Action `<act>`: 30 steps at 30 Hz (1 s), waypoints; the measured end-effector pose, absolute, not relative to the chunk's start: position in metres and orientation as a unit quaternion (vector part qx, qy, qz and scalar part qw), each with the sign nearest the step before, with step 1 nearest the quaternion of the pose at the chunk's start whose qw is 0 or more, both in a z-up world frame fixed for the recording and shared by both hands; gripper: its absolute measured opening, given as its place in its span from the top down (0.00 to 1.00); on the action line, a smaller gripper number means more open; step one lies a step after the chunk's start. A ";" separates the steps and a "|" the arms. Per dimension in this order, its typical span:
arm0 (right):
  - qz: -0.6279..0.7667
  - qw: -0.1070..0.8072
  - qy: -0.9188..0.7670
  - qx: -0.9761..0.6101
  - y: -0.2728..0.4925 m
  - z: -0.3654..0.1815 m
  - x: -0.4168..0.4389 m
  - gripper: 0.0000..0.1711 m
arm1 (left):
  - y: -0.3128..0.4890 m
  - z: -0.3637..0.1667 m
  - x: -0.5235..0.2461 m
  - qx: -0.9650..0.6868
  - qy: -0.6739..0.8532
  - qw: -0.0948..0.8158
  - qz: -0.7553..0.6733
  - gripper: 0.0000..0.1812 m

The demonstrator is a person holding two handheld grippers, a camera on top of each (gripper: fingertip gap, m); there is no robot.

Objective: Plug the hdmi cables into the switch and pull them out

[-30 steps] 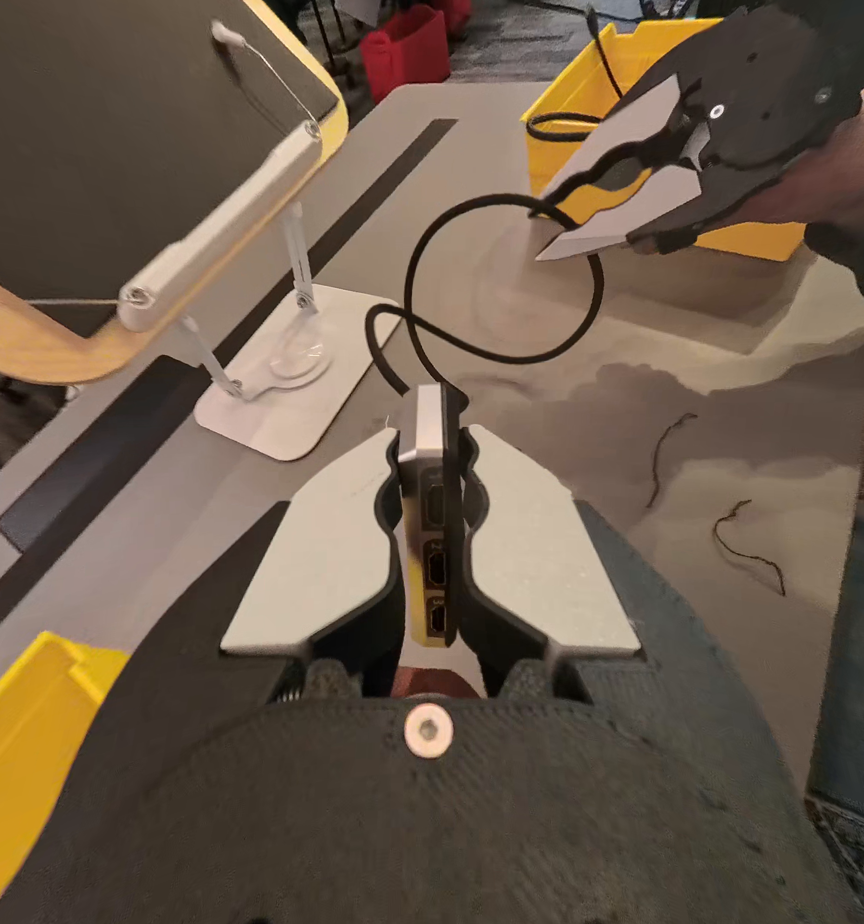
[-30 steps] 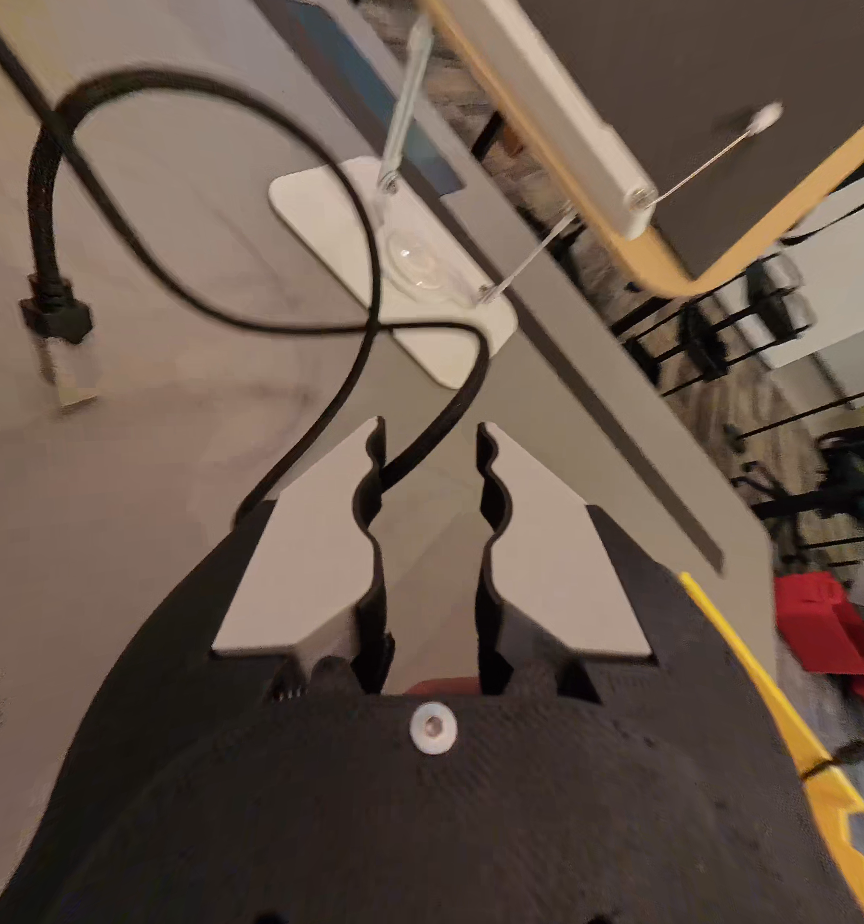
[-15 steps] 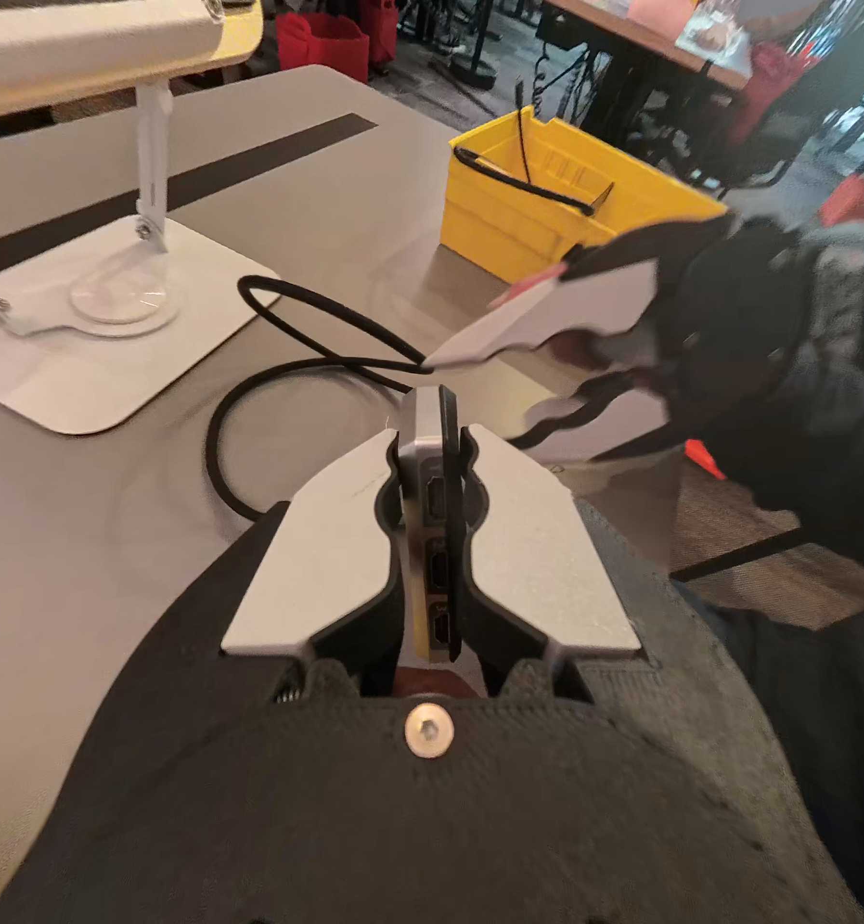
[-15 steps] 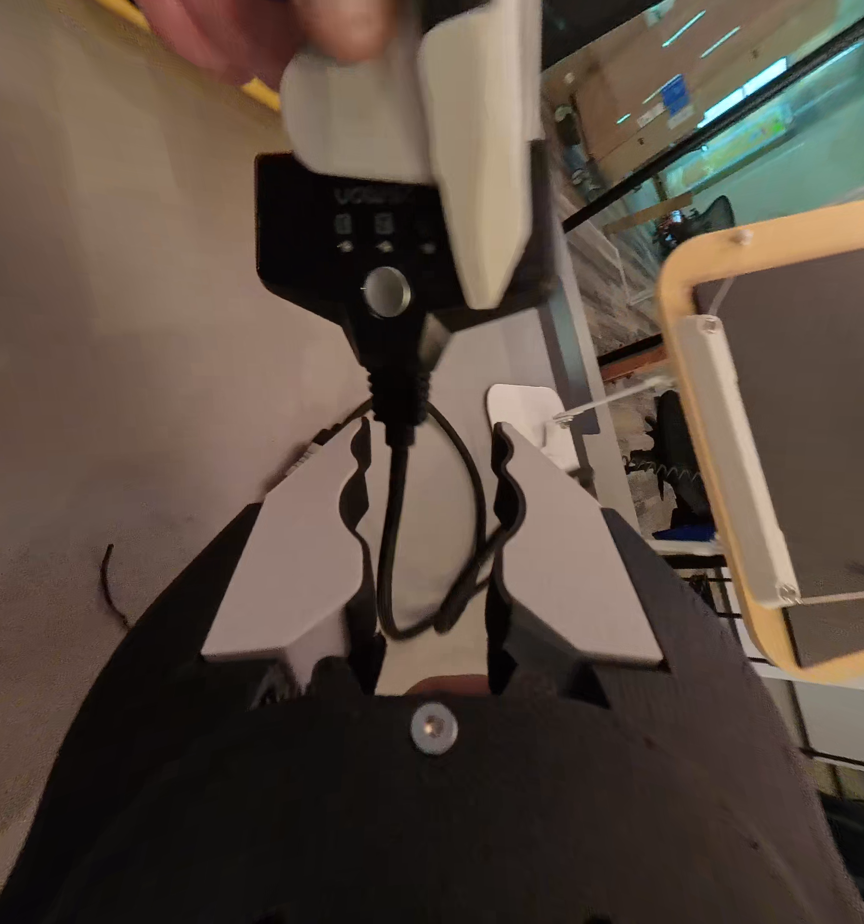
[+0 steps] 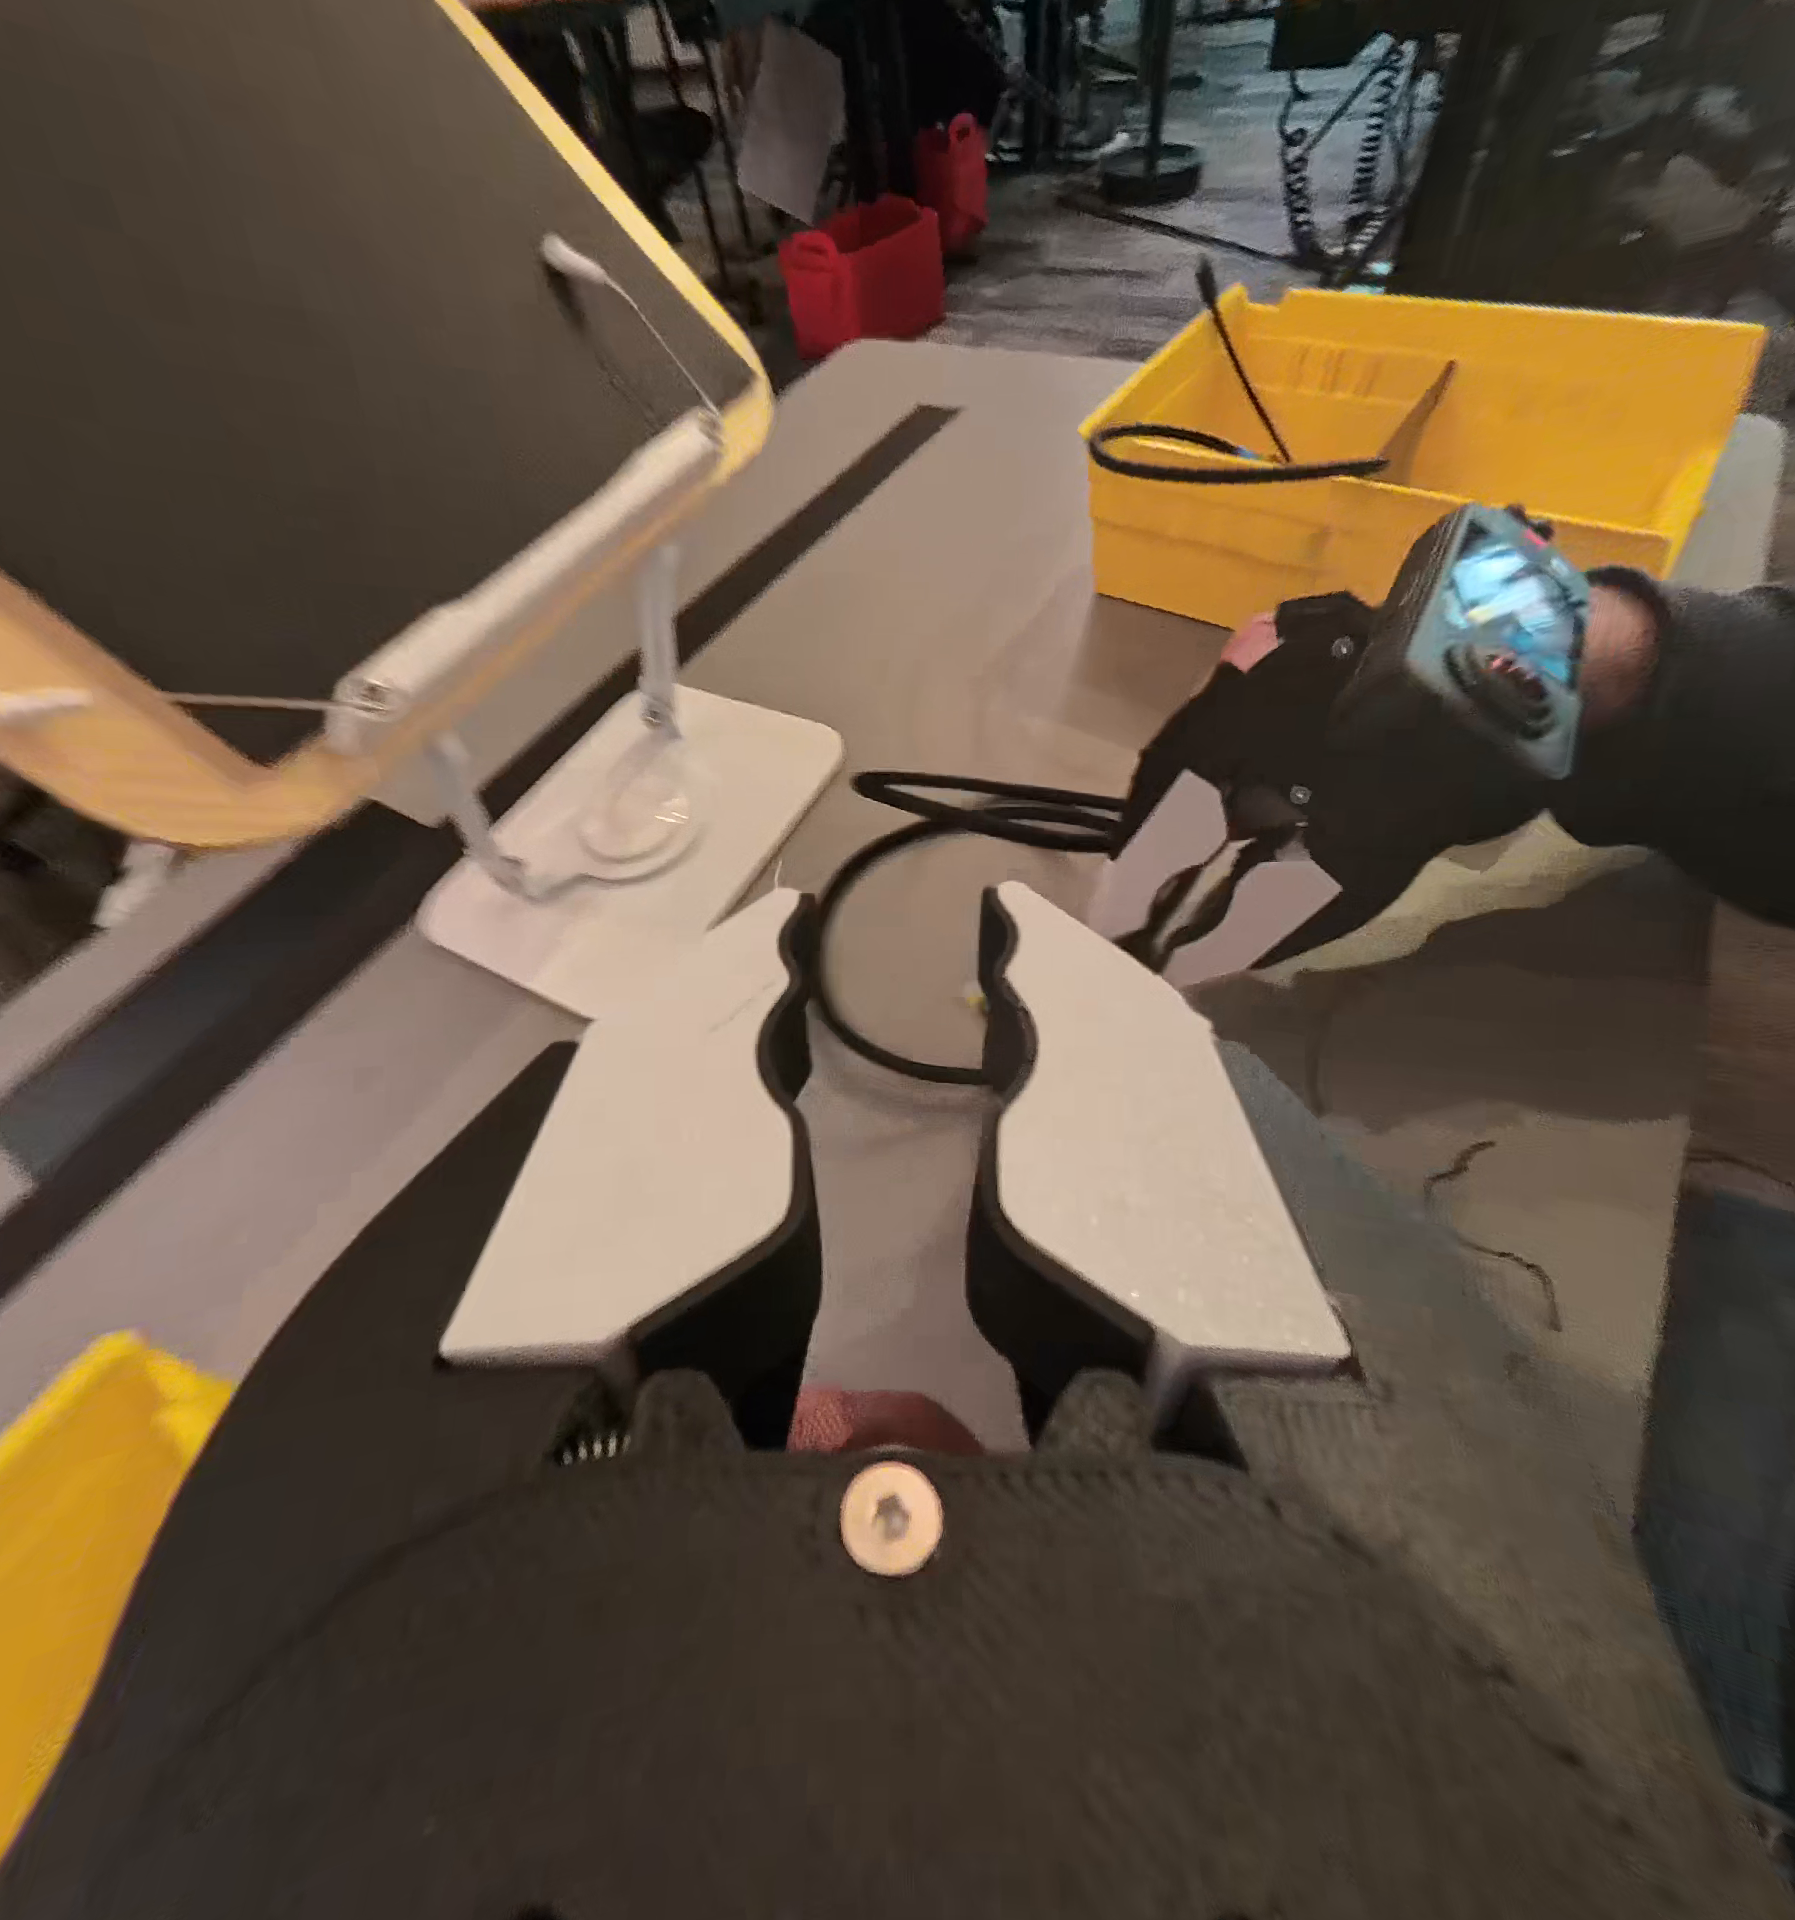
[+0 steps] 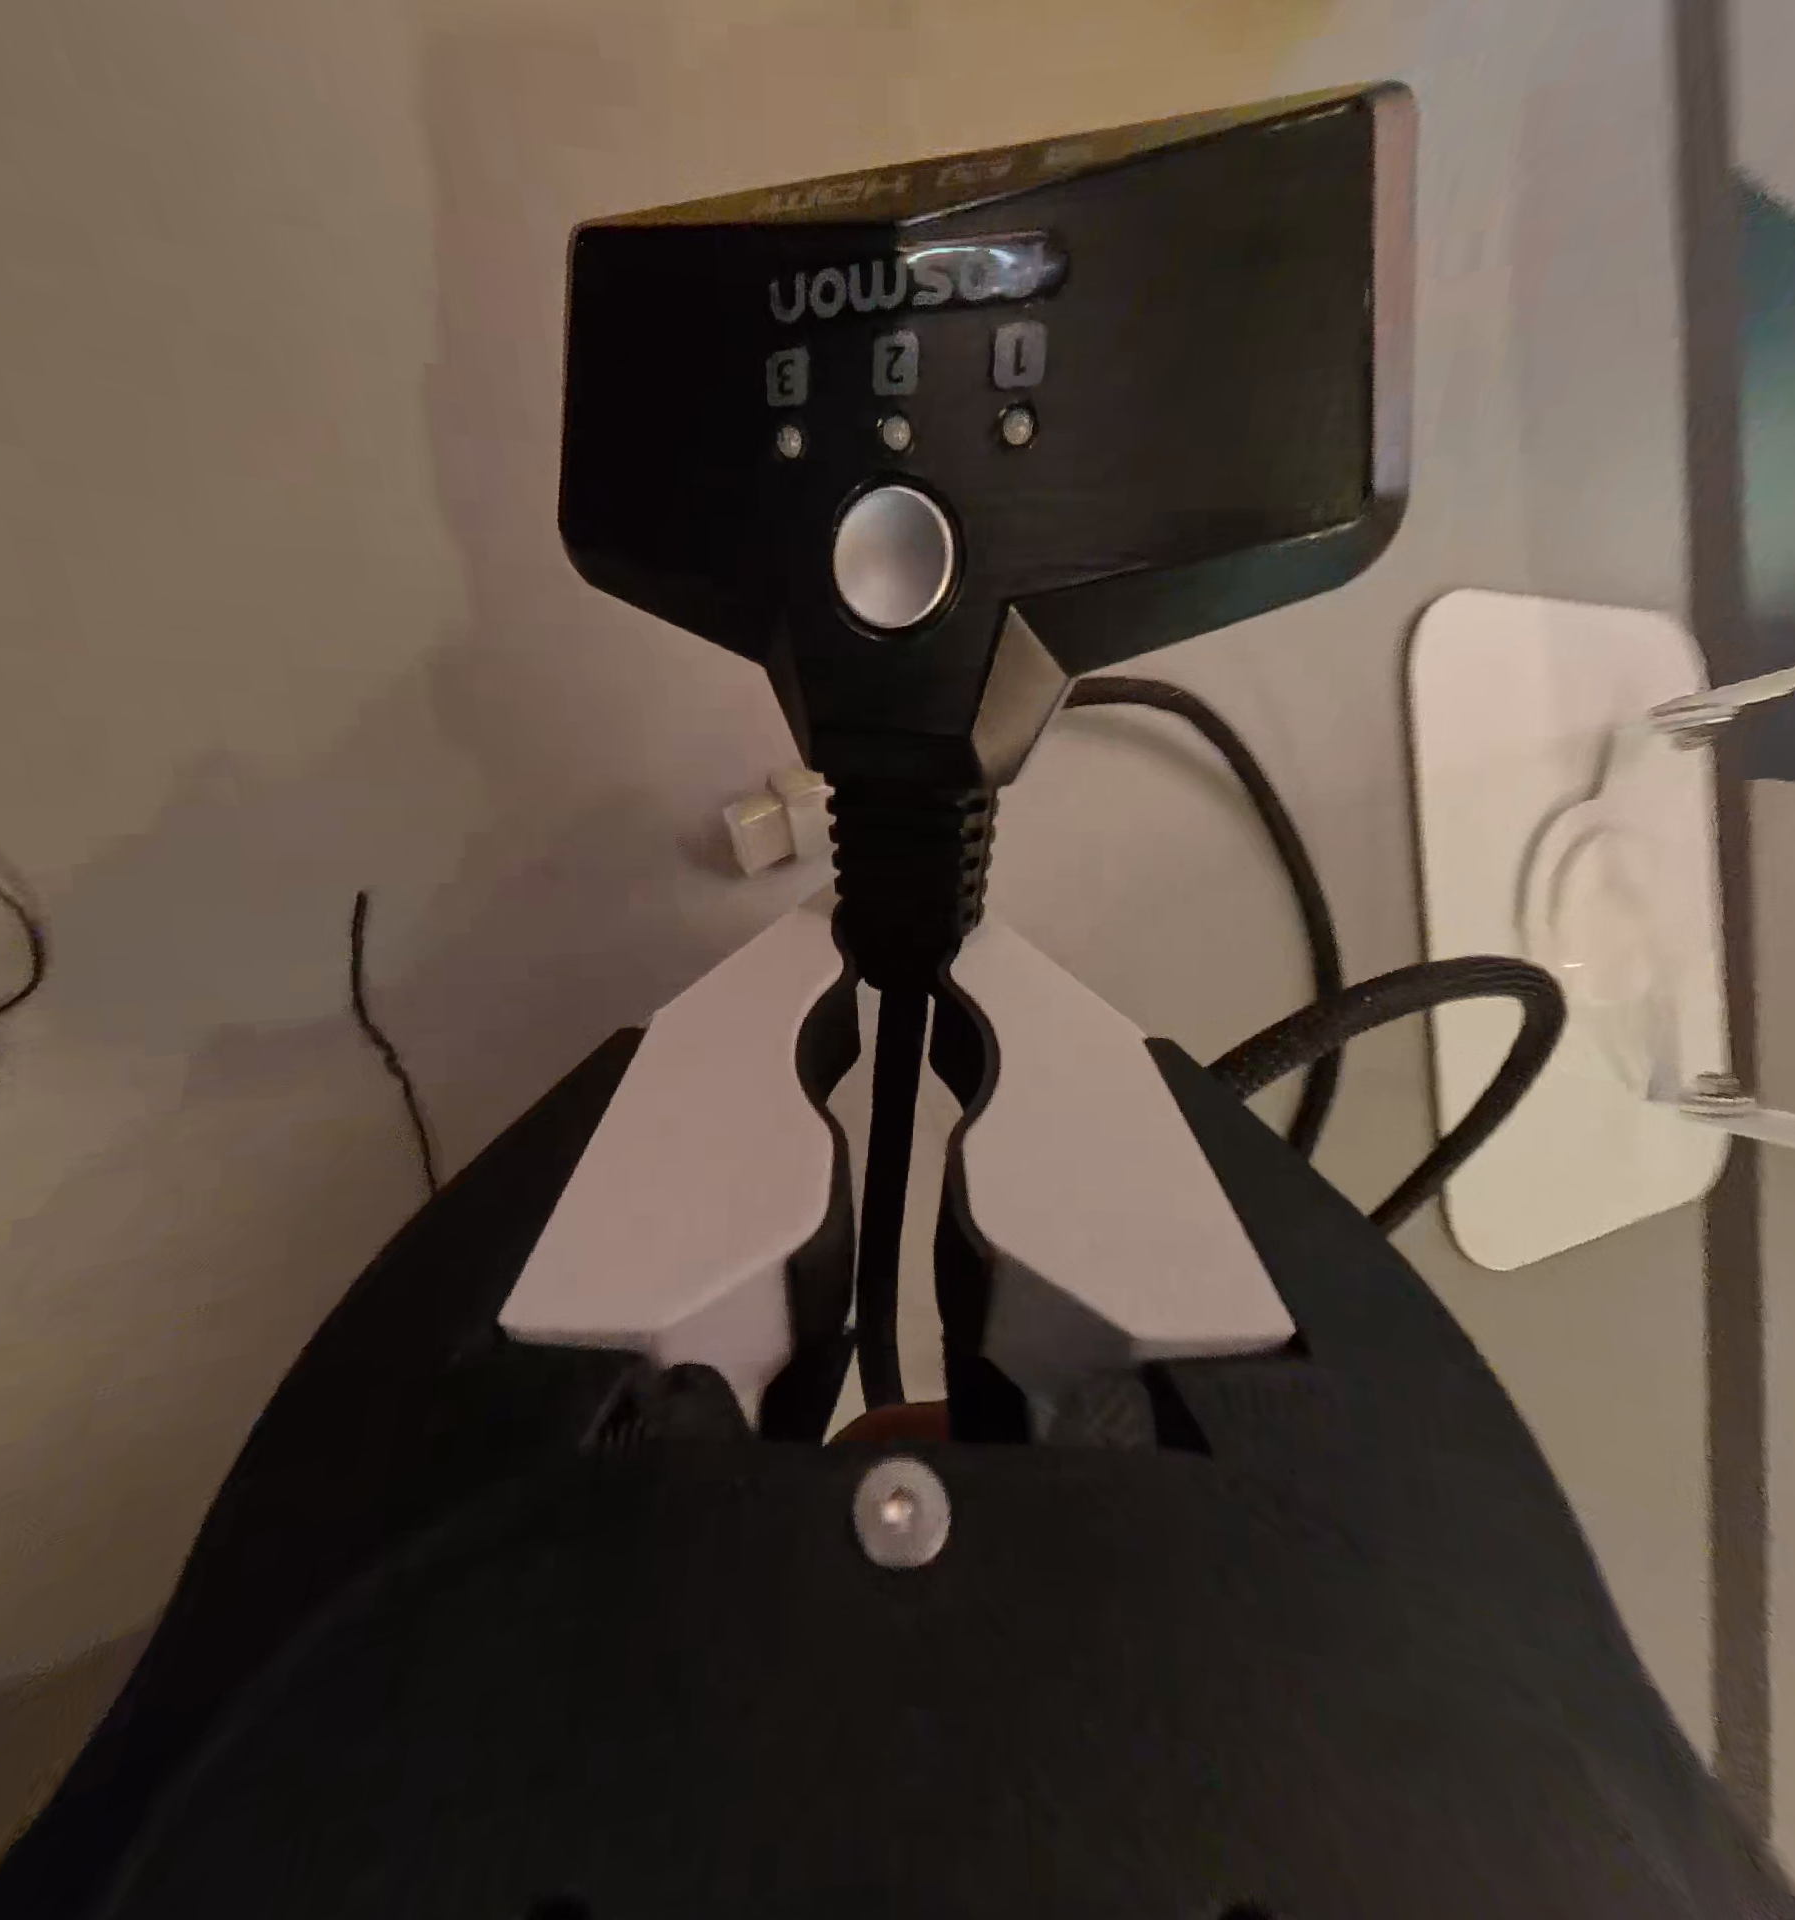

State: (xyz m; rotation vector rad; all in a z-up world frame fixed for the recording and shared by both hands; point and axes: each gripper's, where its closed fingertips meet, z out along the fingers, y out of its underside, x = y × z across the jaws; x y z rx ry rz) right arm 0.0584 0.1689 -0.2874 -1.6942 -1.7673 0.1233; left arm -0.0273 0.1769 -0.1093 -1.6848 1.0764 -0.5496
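My right gripper (image 6: 898, 940) is shut on the ribbed cable collar of the black HDMI switch (image 6: 976, 416). It holds the switch above the grey table (image 6: 249, 520), with the silver button and three small lights facing me. The switch's black cable (image 6: 1495, 987) runs back between my fingers and loops out to the right. A small silver plug tip (image 6: 763, 831) lies on the table behind the collar. My left gripper (image 5: 893, 904) is open and empty above a loop of black cable (image 5: 986, 821). The right gripper (image 5: 1199, 914) shows beyond it, pointing down; the switch is hidden there.
A dark board with a wooden rim (image 5: 249, 312) stands on a white stand base (image 5: 664, 831) at the left. A yellow bin (image 5: 1392, 457) with a cable sits at the back right, another yellow bin (image 5: 31, 1558) at the front left. Loose threads (image 5: 1495, 1247) lie on the table. Some 20 centimetres of space lies between my two pairs of fingers.
My left gripper opened and let go of the switch. My right gripper closed on the switch's cable collar and now carries the switch alone.
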 end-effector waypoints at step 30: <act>0.113 0.431 -0.614 -0.651 0.165 -0.227 0.030 0.82 | 0.211 -0.298 -0.320 -0.890 0.386 0.183 0.161 0.86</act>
